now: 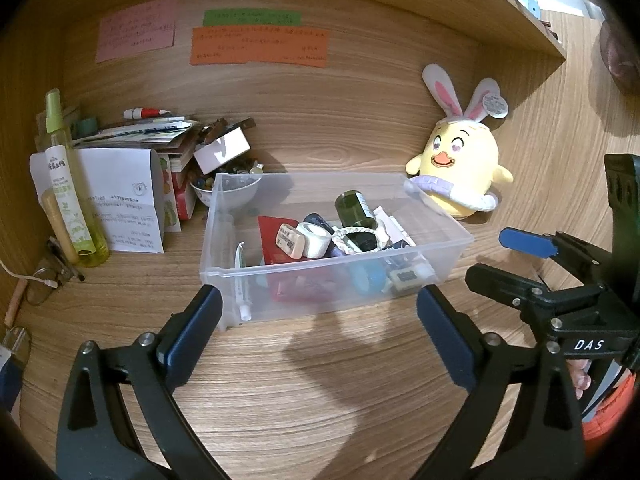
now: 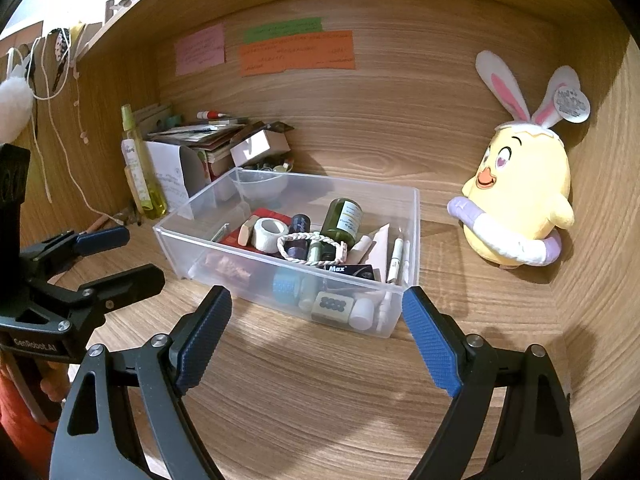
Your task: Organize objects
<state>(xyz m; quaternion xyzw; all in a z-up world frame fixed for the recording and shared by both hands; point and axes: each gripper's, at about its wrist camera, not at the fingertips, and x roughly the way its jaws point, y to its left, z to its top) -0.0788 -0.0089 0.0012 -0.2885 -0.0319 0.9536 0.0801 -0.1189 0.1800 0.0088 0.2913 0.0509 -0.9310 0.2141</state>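
The clear bin on the counter is being viewed from near, downward between each pair of tongs, left and right. The bin and the plush chick are being shared by both views.

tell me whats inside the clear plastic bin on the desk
In the clear bin: a green bottle, white tape roll, eraser, braided loop, red card and pens. Whatever lies beneath the pile is covered.

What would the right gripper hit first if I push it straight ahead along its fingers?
Most likely the near wall of the clear plastic bin; the open right gripper points at it, with only bare desk between, though depth is uncertain.
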